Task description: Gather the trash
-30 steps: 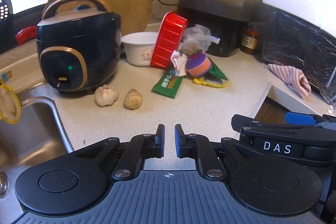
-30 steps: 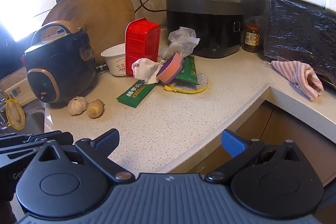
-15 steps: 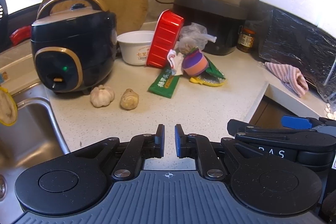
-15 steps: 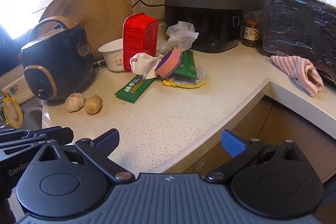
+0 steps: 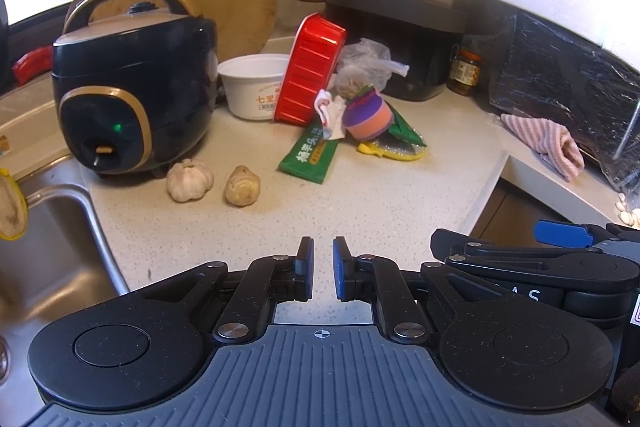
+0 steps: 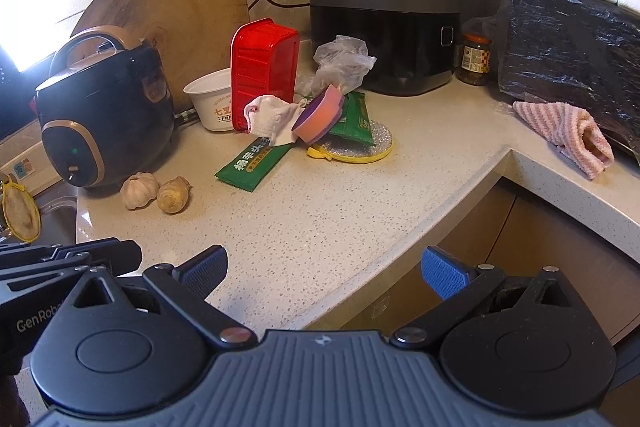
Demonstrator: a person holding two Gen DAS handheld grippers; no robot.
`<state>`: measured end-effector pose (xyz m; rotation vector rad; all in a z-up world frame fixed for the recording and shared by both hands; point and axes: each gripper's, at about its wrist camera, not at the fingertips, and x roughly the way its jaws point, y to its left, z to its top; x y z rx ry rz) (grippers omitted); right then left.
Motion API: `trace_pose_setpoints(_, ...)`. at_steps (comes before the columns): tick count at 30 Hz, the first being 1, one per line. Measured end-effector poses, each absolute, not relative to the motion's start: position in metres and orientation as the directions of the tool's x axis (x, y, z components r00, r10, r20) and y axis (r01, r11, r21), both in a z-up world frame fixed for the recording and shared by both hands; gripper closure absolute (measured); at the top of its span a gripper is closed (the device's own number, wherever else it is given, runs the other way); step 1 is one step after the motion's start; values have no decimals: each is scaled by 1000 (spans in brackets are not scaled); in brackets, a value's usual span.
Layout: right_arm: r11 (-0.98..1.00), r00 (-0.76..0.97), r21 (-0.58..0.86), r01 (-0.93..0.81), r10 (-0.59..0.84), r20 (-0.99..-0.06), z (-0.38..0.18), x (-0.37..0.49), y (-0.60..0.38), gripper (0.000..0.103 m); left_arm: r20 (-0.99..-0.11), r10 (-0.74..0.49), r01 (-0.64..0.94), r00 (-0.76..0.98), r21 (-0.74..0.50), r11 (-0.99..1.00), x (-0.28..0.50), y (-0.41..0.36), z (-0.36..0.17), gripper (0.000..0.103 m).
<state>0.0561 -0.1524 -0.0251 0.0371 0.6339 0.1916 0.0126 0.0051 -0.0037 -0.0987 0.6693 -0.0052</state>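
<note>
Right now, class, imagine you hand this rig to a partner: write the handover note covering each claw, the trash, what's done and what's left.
Left claw: shut, empty, above the counter's near edge.
Right claw: open, empty, same edge.
Trash, all in a pile mid-counter: green wrapper, crumpled tissue, clear plastic bag, second green packet on the glittery yellow pad.
Done: nothing picked up.
Left: collect every piece. No bin is in view. Garlic and ginger probably stay.

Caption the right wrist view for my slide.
Open right gripper facing a green snack wrapper and crumpled white tissue on speckled countertop.
</note>
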Motion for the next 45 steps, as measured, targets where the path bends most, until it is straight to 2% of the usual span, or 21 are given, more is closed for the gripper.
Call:
trace_pose_setpoints(31, 983, 781, 90, -161, 183, -597, -27, 55, -153, 0, -627, -45, -21, 778, -98, 995, 13, 6, -4, 91)
trace_pose_setpoints(45, 988, 779, 67, -141, 152, -608, -28, 53, -145, 0, -629, -77, -18, 774, -143, 990, 16, 26, -8, 91)
